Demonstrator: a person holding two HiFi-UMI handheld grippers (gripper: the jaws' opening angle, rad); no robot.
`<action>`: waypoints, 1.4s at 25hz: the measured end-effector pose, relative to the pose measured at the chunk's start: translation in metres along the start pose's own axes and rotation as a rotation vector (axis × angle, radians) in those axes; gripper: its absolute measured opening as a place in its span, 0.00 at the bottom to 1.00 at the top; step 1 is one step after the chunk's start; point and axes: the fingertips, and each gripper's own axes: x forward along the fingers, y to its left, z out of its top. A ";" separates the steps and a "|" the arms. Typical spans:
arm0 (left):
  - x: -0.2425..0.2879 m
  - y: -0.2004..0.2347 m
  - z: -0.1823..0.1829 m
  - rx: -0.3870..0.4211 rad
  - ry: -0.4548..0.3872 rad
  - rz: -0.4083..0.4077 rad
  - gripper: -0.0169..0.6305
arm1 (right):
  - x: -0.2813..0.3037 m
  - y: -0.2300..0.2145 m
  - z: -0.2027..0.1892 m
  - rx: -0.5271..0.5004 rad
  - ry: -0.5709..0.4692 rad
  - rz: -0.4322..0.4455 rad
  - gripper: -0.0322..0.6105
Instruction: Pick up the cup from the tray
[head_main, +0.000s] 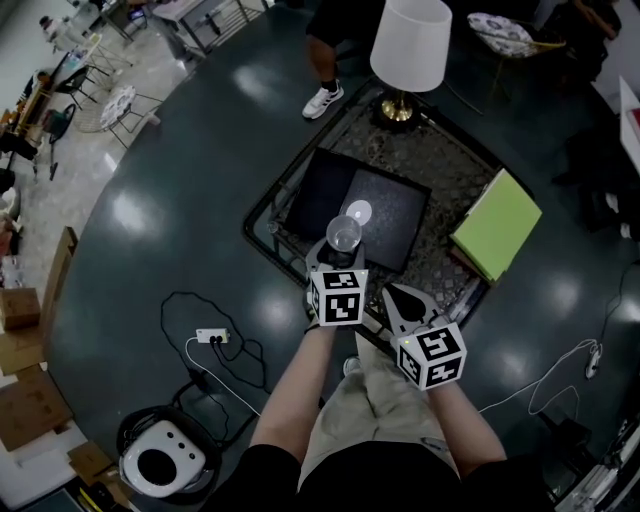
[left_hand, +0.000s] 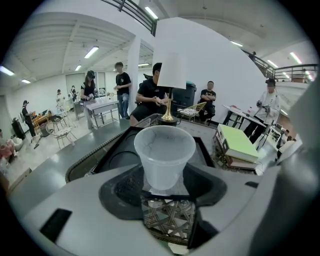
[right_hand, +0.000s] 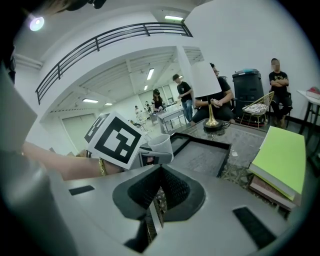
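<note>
A translucent plastic cup (head_main: 343, 234) (left_hand: 164, 154) stands upright between the jaws of my left gripper (head_main: 342, 252) (left_hand: 164, 186). The jaws are shut on its lower part and hold it above the near edge of the black tray (head_main: 385, 230) (left_hand: 116, 156). A white round disc (head_main: 358, 212) lies on the tray just beyond the cup. My right gripper (head_main: 402, 302) (right_hand: 160, 186) hovers to the right of the left one, its jaws shut with nothing between them. The right gripper view shows the cup (right_hand: 161, 144) beside the left gripper's marker cube (right_hand: 116, 139).
The tray lies on a low glass table (head_main: 455, 180) with a patterned top. A lamp with a white shade (head_main: 411, 45) stands at its far end, and a green book (head_main: 496, 224) on a stack at its right. A power strip (head_main: 212, 336) and cables lie on the floor. People sit and stand beyond.
</note>
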 end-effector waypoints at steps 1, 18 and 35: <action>-0.005 0.000 0.000 -0.001 -0.003 -0.001 0.42 | -0.002 0.002 0.000 -0.003 -0.003 -0.001 0.07; -0.093 -0.009 -0.003 -0.051 -0.069 -0.011 0.42 | -0.034 0.032 0.006 -0.046 -0.058 -0.005 0.07; -0.188 -0.038 -0.018 -0.074 -0.156 -0.034 0.42 | -0.071 0.060 0.001 -0.094 -0.094 0.010 0.07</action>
